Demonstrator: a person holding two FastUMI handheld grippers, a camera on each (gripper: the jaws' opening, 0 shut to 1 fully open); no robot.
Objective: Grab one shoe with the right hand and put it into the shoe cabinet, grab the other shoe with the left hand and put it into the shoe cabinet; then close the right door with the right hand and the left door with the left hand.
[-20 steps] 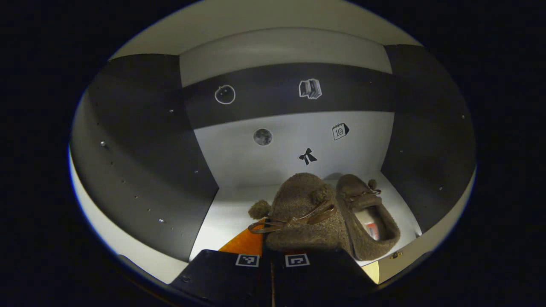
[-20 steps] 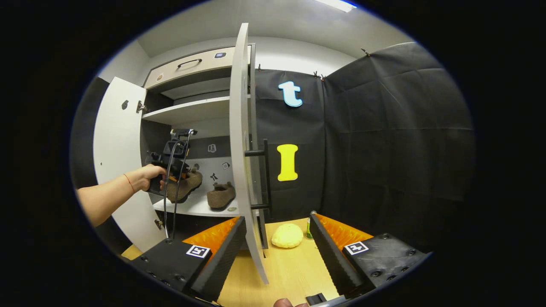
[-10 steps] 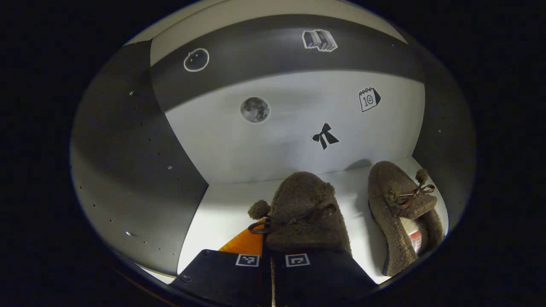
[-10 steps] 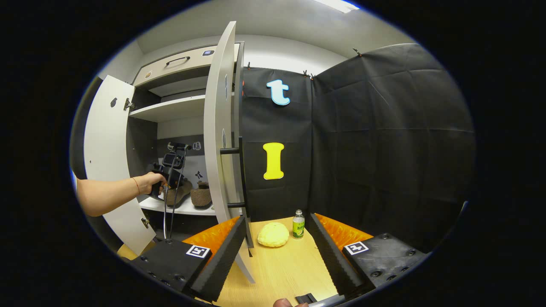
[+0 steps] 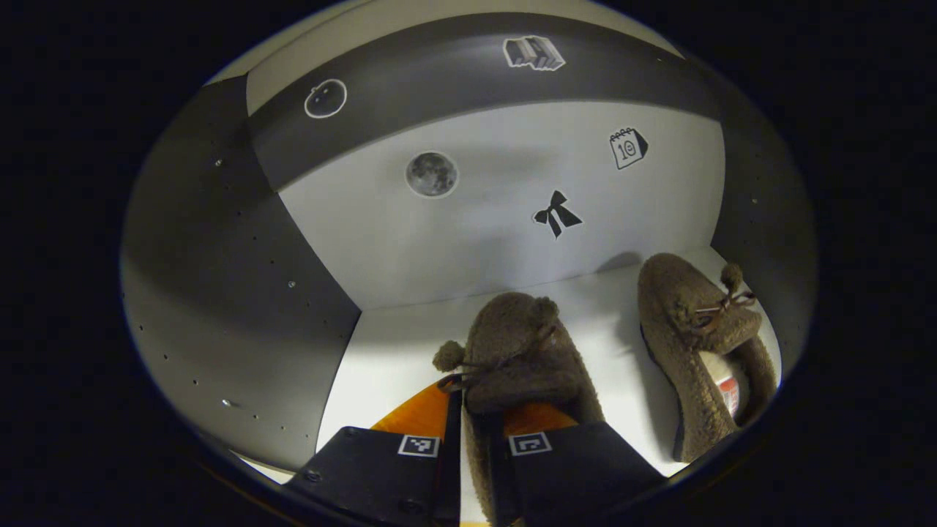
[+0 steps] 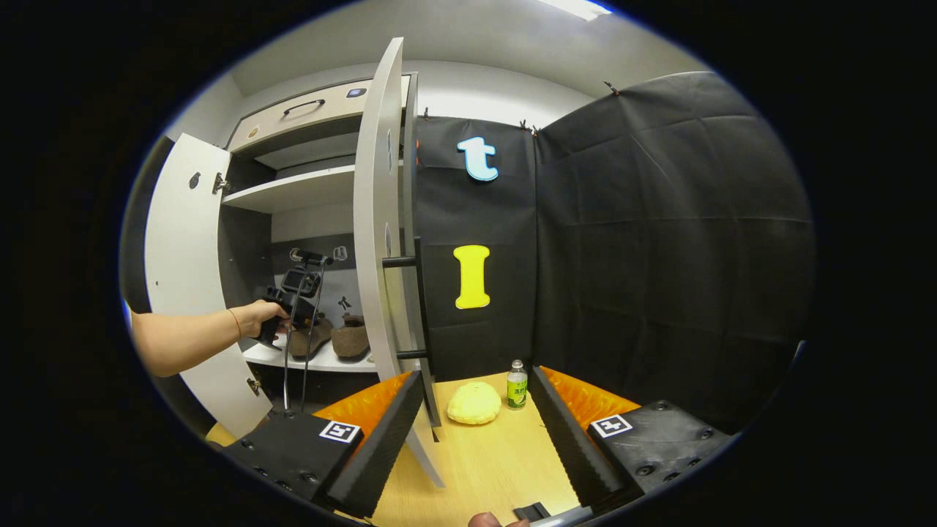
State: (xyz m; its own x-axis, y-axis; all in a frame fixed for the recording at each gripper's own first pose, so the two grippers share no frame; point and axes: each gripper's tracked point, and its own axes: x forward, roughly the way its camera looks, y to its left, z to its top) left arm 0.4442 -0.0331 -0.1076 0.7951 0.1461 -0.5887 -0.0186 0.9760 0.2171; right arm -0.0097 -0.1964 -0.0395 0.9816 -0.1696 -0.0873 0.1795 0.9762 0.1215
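- White cabinet [image 6: 183, 241] stands with both doors open; our right door [image 6: 377, 241] hangs just ahead of the right hand-held gripper [image 6: 476, 432], whose fingers are spread wide and empty.
- Left hand-held gripper [image 5: 476, 454] straddles the heel of one fuzzy brown shoe [image 5: 520, 351], toe pointing inward on the shelf [image 5: 388, 351]; fingers appear slackened, so we cannot tell whether they grip.
- Second shoe [image 5: 692, 329] lies parallel, just right.

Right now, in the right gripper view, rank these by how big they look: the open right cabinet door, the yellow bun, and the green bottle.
1. Right cabinet door, far the largest.
2. Yellow bun.
3. Green bottle, slimmer; it stands slightly farther back, so that gap is less sure.
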